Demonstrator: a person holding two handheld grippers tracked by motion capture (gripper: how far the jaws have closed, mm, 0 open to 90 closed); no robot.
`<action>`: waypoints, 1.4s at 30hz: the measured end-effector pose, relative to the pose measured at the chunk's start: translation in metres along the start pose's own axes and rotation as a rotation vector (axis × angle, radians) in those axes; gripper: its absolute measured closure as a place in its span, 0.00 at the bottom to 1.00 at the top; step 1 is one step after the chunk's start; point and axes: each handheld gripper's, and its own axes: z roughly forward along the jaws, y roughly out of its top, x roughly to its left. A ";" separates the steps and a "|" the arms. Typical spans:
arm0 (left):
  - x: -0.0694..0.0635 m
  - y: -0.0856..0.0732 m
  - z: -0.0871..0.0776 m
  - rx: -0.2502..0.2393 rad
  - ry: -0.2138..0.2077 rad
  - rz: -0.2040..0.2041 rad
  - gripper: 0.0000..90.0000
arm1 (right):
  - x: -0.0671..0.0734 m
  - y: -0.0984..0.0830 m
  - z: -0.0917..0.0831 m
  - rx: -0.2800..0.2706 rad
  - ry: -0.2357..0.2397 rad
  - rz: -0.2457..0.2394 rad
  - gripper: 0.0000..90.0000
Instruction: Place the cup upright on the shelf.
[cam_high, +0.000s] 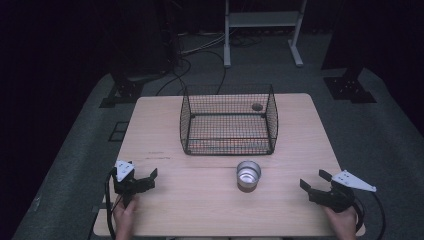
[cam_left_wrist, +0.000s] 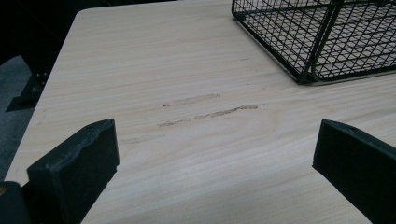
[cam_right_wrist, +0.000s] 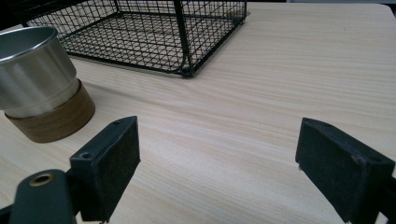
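Note:
A silver metal cup with a brown wooden base stands upright on the table, just in front of a black wire basket. The cup fills the left of the right gripper view, with the basket behind it. My left gripper rests near the table's front left, jaws wide apart and empty. My right gripper sits near the front right, also open with nothing between its jaws, well to the right of the cup. In the left gripper view, the left gripper faces bare table and the basket's corner.
The light wooden table has scuff marks left of the basket. A white metal frame and cables lie on the dark floor beyond the table. Bare tabletop lies between both grippers and the cup.

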 end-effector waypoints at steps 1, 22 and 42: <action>0.000 0.000 0.000 0.000 0.000 0.001 0.00 | 0.000 0.000 0.000 0.001 0.001 0.000 0.14; -0.001 0.000 0.000 0.005 -0.002 0.003 0.00 | 0.016 0.006 0.003 0.004 0.038 -0.062 0.14; -0.001 0.000 0.000 0.002 0.000 0.004 0.00 | 0.028 0.024 0.002 0.027 0.101 -0.139 0.14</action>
